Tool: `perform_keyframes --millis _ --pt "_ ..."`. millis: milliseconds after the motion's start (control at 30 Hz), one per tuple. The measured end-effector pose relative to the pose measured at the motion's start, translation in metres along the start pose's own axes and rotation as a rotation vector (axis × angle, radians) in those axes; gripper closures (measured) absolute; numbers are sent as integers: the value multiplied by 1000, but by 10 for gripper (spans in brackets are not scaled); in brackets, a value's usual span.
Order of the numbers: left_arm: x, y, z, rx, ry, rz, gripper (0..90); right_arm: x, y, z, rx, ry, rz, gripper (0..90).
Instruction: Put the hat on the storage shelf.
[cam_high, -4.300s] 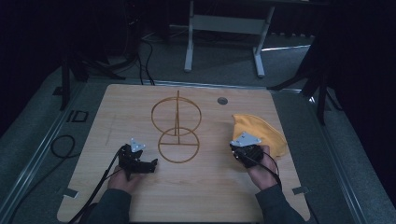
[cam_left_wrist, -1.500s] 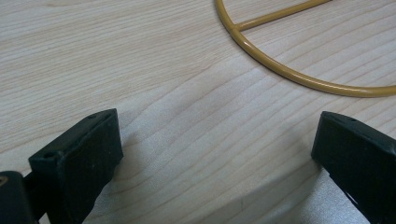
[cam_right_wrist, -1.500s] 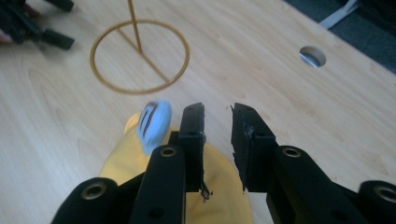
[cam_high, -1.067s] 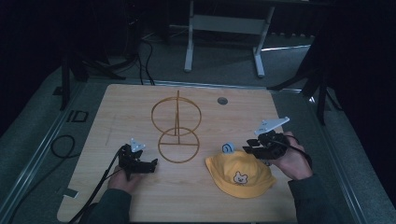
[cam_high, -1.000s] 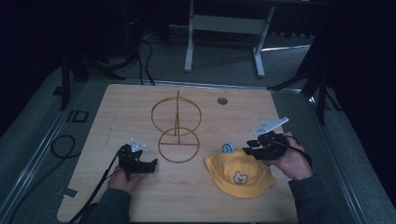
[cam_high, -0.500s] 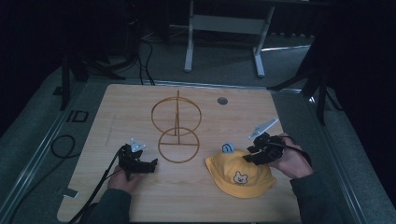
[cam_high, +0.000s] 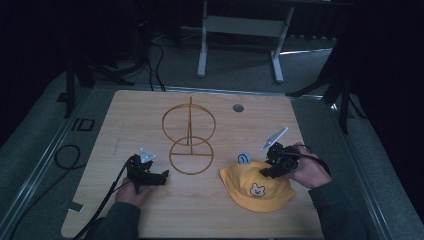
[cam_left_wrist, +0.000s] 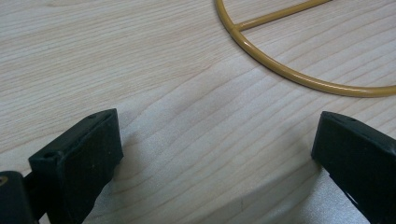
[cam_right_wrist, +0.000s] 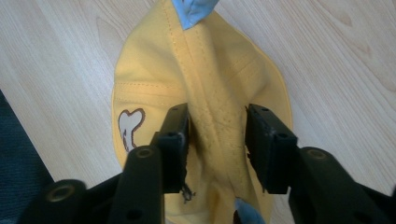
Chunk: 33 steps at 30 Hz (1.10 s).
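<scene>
On table (cam_high: 150, 120), yellow hat (cam_high: 257, 187), bear patch; right tool (cam_right_wrist: 217, 140) seemingly pinching crown fold, jaws just closing.

Bare wood of the table (cam_high: 310, 120) lies open along the upper edge and down the left side of the high view, so you can pass there freely. The wire stand (cam_high: 189, 137) rises at the centre, blocking the straight line between your hands. The yellow hat (cam_high: 257, 186) takes up the lower right. The strip along the bottom edge, lower centre, is free.
</scene>
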<state>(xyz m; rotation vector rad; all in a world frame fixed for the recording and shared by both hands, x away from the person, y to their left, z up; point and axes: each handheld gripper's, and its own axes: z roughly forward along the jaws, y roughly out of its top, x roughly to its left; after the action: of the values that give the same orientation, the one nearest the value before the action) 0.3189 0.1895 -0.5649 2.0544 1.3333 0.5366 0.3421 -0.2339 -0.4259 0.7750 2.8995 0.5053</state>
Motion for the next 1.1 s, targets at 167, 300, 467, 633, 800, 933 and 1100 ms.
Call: perform_keyframes --millis 167,300,467,633,800,933,1100 --pt "0 0 0 0 0 0 19 2 3 0 25 -4 -30 693" --pt "0 0 0 0 0 0 19 3 4 1 36 -16 -49 743" --pt "0 0 0 1 0 0 19 7 5 0 30 -38 -67 775" --pt "0 0 0 -1 0 -2 19 8 4 -3 12 -61 -78 789" --pt "0 0 0 -1 0 -2 19 8 3 -7 -9 -73 -76 795" --pt "0 0 0 -1 0 -2 18 7 3 -8 -23 -83 -76 797" --pt "0 0 0 -1 0 -2 19 6 2 -11 -47 -94 -63 799"
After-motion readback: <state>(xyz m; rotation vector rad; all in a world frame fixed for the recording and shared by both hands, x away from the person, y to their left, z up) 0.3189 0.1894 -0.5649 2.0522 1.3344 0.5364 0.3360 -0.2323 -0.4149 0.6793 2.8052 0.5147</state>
